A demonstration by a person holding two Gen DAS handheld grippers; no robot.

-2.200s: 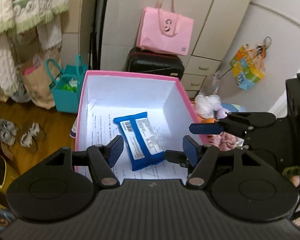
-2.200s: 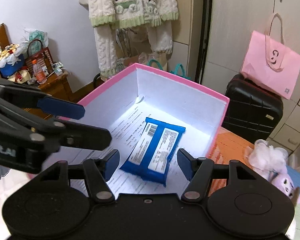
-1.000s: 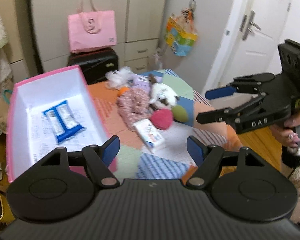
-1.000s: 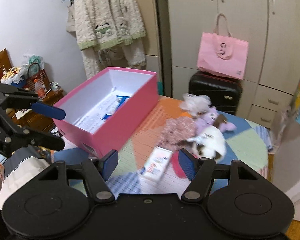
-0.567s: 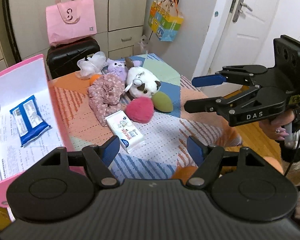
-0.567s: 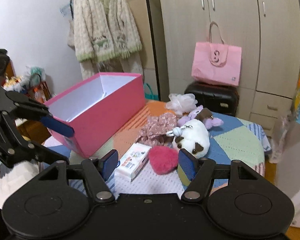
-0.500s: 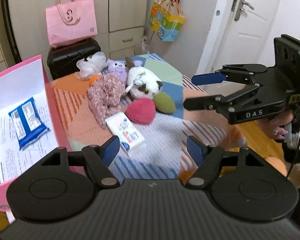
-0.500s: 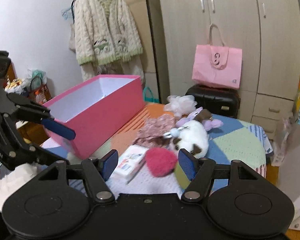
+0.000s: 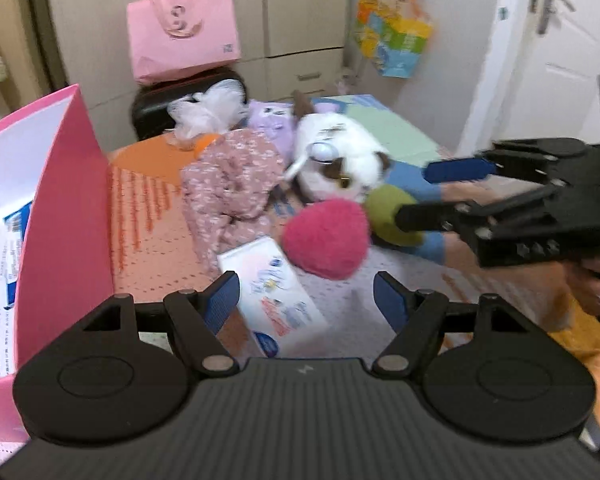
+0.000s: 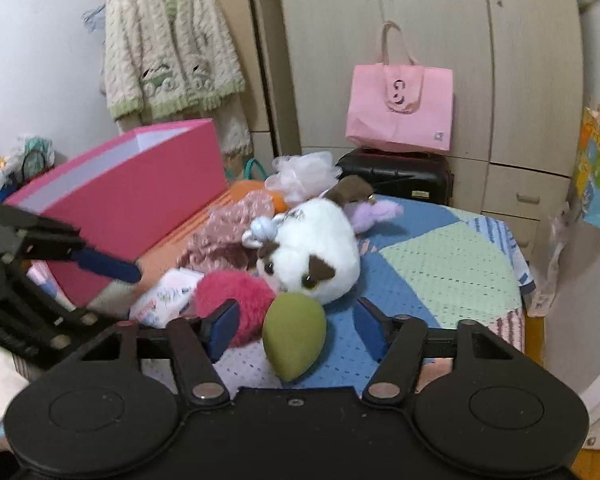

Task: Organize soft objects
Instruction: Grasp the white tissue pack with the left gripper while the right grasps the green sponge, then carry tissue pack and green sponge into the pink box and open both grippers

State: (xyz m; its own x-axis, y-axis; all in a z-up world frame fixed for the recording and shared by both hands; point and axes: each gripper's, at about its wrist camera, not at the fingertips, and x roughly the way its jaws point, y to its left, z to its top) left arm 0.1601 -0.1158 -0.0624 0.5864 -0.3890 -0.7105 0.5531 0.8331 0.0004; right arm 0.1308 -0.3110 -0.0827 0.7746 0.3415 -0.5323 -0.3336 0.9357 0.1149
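Soft things lie on a patchwork-covered table: a white tissue pack (image 9: 276, 296), a pink fluffy puff (image 9: 326, 238), a green egg-shaped sponge (image 10: 294, 336), a white and brown plush (image 10: 320, 256), a floral pink cloth (image 9: 230, 184), a purple plush (image 9: 268, 120) and a white mesh pouf (image 9: 210, 114). My left gripper (image 9: 306, 300) is open, just over the tissue pack. My right gripper (image 10: 296, 326) is open, its fingers either side of the green sponge. A pink box (image 9: 66, 200) at the left holds a blue packet (image 9: 18, 220).
A black suitcase (image 10: 400, 178) with a pink bag (image 10: 400, 112) on it stands behind the table, before the wardrobe. A knitted cardigan (image 10: 170, 44) hangs on the wall. A colourful bag (image 9: 396, 40) hangs near the white door (image 9: 560, 48).
Both grippers left the pink box, swung right over the table and came down close to the soft things. The right gripper now straddles the green sponge; the left is over the tissue pack.
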